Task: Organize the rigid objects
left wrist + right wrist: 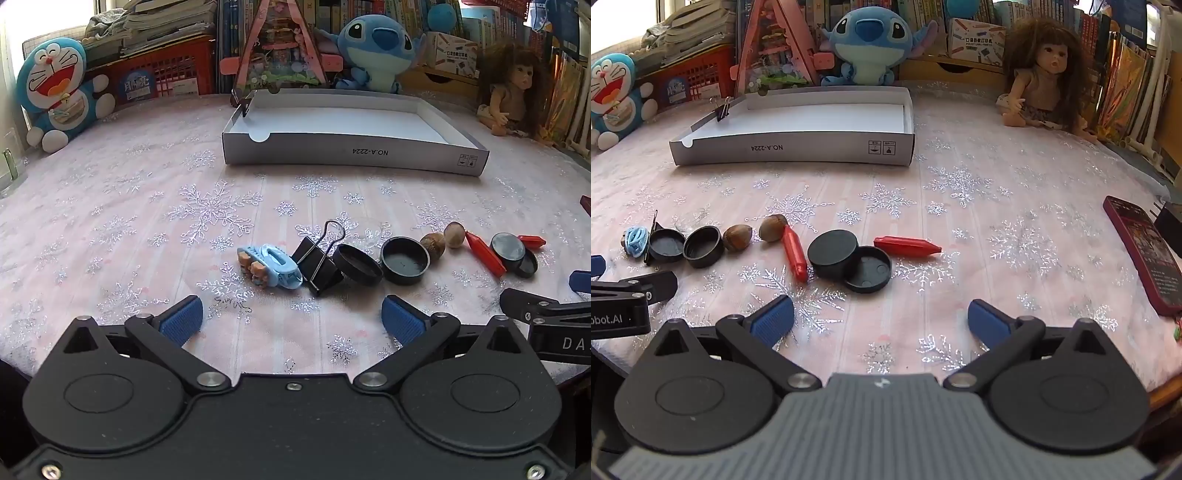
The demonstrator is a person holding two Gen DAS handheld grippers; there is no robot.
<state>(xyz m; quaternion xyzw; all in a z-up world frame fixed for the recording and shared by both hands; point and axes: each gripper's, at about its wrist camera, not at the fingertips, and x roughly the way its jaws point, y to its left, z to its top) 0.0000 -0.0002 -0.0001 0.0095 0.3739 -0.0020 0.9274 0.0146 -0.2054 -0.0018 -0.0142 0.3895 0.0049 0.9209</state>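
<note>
A row of small objects lies on the snowflake cloth: a blue hair claw (271,266), a black binder clip (320,258), two black round lids (357,265) (404,260), two nuts (737,237) (772,228), two red crayon-shaped pieces (795,253) (907,246) and a black round tin (833,254) leaning on its lid (868,274). Behind them stands a shallow grey box (351,153) with a small binder clip (723,109) on its left rim. My left gripper (291,319) is open just short of the hair claw and clip. My right gripper (881,319) is open below the tin.
Plush toys (55,92) (870,40), a doll (1043,77), a red crate (162,74) and shelves of books line the back. A phone in a dark red case (1145,251) lies near the right edge. The table's front edge runs under both grippers.
</note>
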